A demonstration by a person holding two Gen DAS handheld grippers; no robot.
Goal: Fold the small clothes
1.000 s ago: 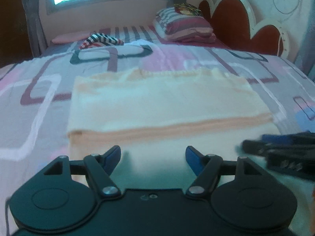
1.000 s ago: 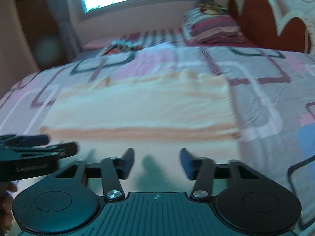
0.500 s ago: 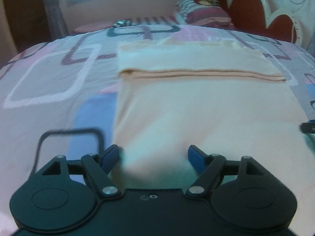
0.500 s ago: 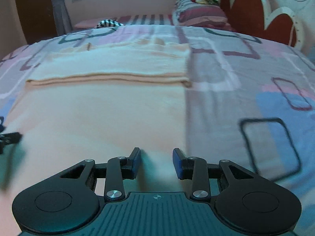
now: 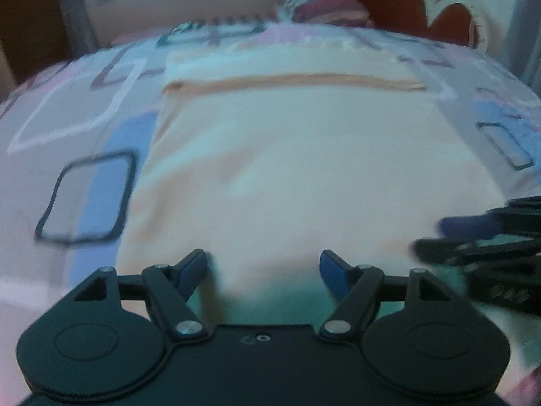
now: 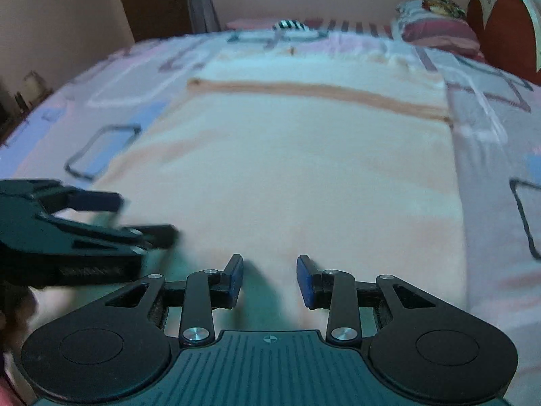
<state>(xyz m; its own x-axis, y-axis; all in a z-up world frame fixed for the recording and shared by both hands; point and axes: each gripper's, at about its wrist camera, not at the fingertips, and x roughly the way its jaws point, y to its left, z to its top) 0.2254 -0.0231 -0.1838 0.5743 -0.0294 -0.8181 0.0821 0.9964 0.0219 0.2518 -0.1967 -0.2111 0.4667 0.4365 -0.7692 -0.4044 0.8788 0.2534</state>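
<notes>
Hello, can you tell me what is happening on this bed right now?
A person is folding a peach cloth spread on a patterned bed sheet, using a gripper in each hand. The cloth's far end is already folded over. The left gripper and the right gripper sit side by side at its near end, both open with nothing pinched. A striped pillow lies near the headboard. The pictures are blurred.

Soft, matt peach cloth (image 5: 304,155) on a smooth printed bedsheet (image 5: 84,108); left hand-held gripper (image 5: 263,267) is matt black plastic with shiny metal screws.
</notes>
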